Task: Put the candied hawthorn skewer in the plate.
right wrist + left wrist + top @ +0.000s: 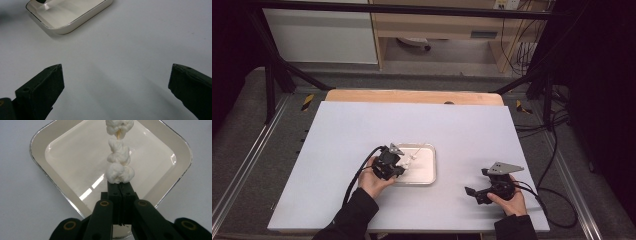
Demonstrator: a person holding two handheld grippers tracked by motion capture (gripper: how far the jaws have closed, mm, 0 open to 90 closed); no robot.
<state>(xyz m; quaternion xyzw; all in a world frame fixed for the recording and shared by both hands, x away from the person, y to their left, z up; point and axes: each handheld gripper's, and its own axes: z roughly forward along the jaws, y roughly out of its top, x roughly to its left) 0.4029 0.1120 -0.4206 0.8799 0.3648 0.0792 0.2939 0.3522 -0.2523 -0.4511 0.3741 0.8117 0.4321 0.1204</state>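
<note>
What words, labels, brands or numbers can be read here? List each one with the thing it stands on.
None can be read: the tray, the skewer of white lumps, the white table and both grippers carry no print. The sign on the far wooden unit is too small and blurred to read.

A lab: black frame rig, cables, white table.

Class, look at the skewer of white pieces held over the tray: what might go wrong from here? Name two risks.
1. The left hand-held gripper pinches only the skewer's very end, so the long, loaded skewer may pivot or slip out.
2. The white pieces sit loosely along the thin stick; a tilt could slide one off, possibly past the rim of the tray onto the table.
</note>
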